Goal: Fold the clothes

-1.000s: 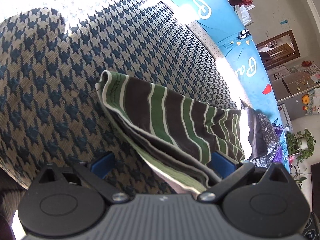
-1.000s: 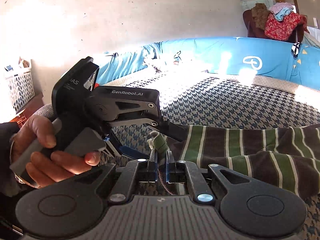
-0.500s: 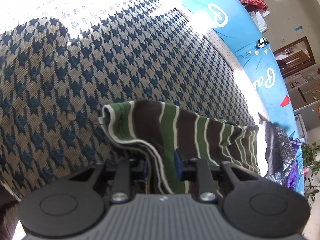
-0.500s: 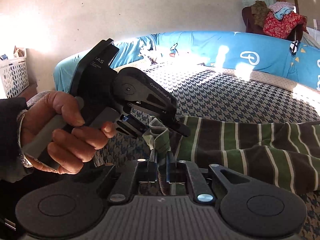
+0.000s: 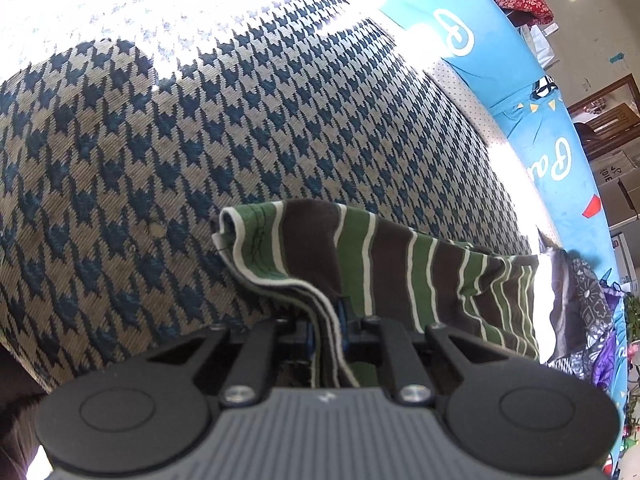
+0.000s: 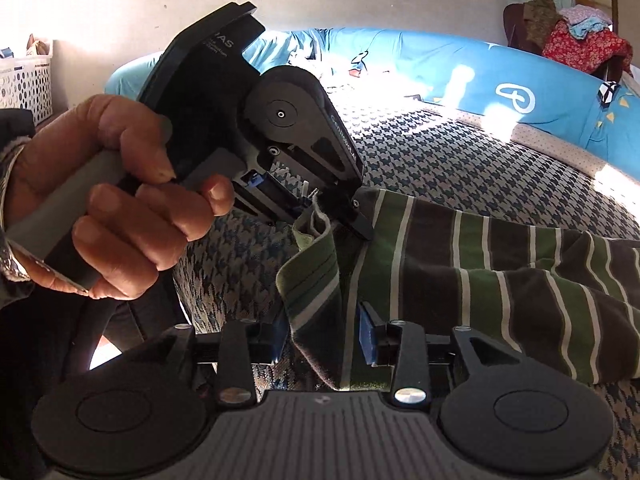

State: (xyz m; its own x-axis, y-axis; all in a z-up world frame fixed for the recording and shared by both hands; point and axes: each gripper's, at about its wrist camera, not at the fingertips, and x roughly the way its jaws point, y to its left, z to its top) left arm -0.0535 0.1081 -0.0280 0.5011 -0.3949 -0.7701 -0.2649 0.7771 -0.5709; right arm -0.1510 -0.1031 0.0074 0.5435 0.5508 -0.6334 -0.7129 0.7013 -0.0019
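Note:
A green, brown and white striped garment (image 5: 400, 264) lies folded on the houndstooth bed cover (image 5: 200, 128). My left gripper (image 5: 326, 330) is shut on its near corner edge. In the right wrist view the same garment (image 6: 480, 272) stretches to the right. My right gripper (image 6: 324, 340) has its jaws apart, with a hanging fold of the garment between the blue pads, which do not press it. The left gripper (image 6: 316, 204), held by a hand, pinches the garment's corner just above.
A blue sheet with white lettering (image 5: 460, 32) borders the far side of the bed. A pile of clothes (image 6: 576, 36) sits on a chair at the back right. A white perforated basket (image 6: 24, 80) stands at the left wall. Dark patterned clothes (image 5: 588, 304) lie beyond the garment.
My left gripper closed on the garment's corner. My right gripper, shut on the garment before, has opened its jaws. The left gripper has lifted the corner slightly.

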